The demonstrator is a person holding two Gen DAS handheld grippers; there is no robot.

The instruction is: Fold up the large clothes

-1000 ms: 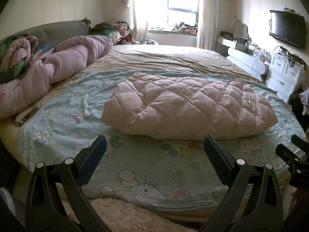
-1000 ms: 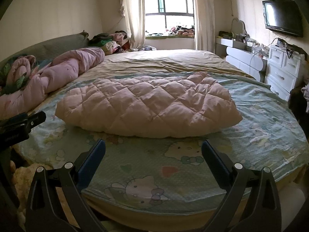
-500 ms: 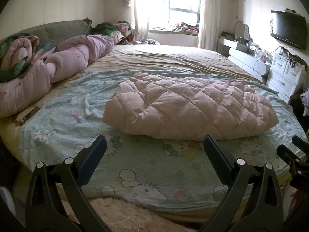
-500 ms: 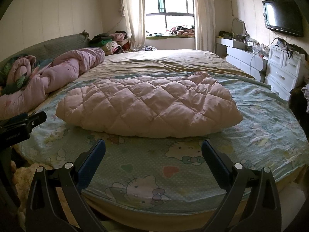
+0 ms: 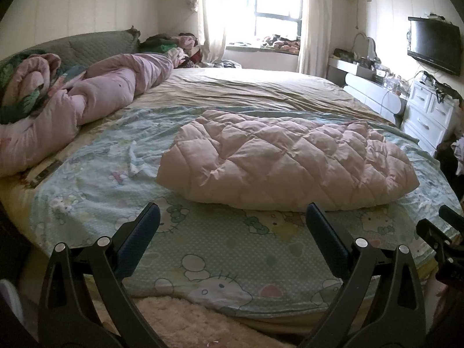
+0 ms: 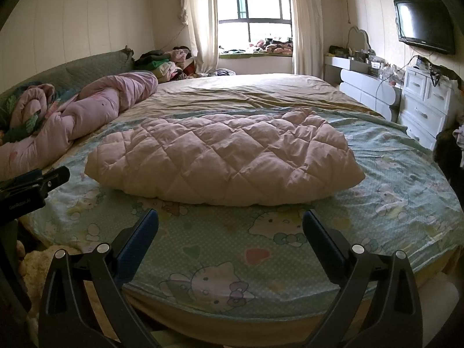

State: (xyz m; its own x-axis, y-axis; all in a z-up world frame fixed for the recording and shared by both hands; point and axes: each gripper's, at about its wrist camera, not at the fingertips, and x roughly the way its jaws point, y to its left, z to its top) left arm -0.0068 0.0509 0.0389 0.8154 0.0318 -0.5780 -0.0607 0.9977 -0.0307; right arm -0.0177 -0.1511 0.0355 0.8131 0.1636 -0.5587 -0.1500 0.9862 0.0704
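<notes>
Almost nothing has moved since the earlier frames: both views sit a touch lower and closer to the bed edge, garment unchanged. The pink quilted coat lies already bundled into a puffy folded slab on the cartoon-print sheet of the bed, well apart from both tools. Left gripper has fingers spread wide, holding nothing; right gripper same, wide and empty. Coat lies ahead of both, long axis running left-right across the views, rounded near edge facing the grippers. In the left view it sits right of centre, in the right view roughly centred, so the right gripper looks slightly nearer. Rolled pink duvet lies far left, apart from the coat.
</notes>
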